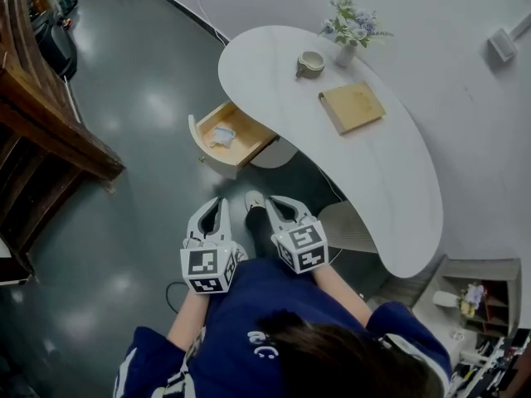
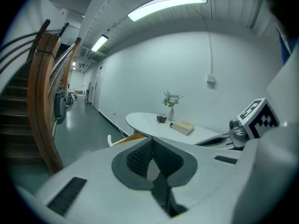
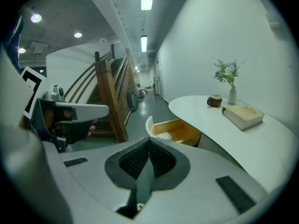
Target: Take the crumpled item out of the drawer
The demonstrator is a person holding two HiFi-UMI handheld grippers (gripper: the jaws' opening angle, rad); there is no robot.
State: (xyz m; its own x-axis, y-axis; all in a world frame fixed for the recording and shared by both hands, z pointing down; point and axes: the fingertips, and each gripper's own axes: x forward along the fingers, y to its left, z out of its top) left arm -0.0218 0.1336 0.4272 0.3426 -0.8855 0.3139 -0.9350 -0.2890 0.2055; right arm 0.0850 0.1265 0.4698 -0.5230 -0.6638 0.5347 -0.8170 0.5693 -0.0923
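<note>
The wooden drawer point(image 1: 246, 129) stands pulled out from the curved white table point(image 1: 398, 181). A crumpled white-and-blue item point(image 1: 221, 136) lies inside it. Both grippers hang close to the person's body, well short of the drawer. The left gripper point(image 1: 219, 203) has its jaws pressed together with nothing between them. The right gripper point(image 1: 273, 203) beside it is shut and empty too. In the right gripper view the drawer point(image 3: 180, 130) and the crumpled item point(image 3: 163, 136) show beyond the shut gripper point(image 3: 149, 142). The left gripper view shows only the drawer's front point(image 2: 125, 138) past its shut gripper point(image 2: 151, 141).
On the table lie a tan book point(image 1: 352, 106), a small cup point(image 1: 310, 63) and a vase of flowers point(image 1: 348, 36). A wooden staircase point(image 1: 41, 131) rises at the left. A low shelf unit point(image 1: 474, 293) stands at the lower right. Dark glossy floor point(image 1: 141, 98) surrounds the drawer.
</note>
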